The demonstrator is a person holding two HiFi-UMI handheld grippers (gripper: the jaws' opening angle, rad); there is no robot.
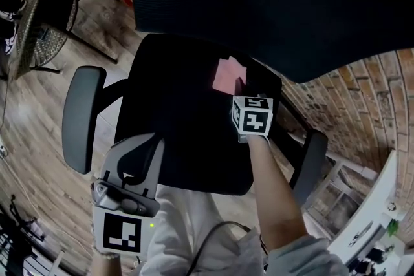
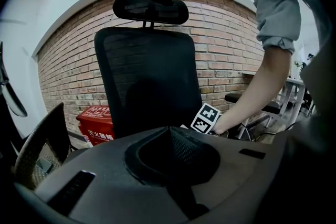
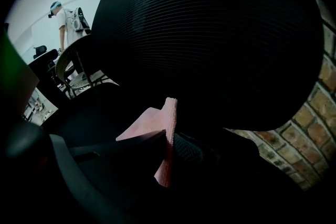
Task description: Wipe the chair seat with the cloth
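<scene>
A brick wall (image 2: 231, 50) fills the background of the left gripper view, and a wooden plank floor (image 1: 39, 113) runs down the left side of the head view. One black office chair takes up the middle of the head view. Its mesh backrest (image 1: 272, 3) spreads across the top, its seat (image 1: 181, 132) sits at the centre, and there are two armrests, one at the left (image 1: 83, 116) and one at the lower right (image 1: 309, 165). A second, woven-backed chair (image 1: 45, 16) stands in the upper left corner. One red bin (image 2: 97, 123) with white print sits against the wall at the lower left of the left gripper view; what it holds cannot be seen. Of the two grippers, the left gripper (image 2: 173, 155) hangs at the seat's front edge with its jaws closed together on nothing. The right gripper (image 1: 246, 90) reaches over the rear of the seat, its jaws pinched on the single pink cloth (image 1: 228, 73). The cloth lies at the back of the seat, right of centre, just below the backrest.
</scene>
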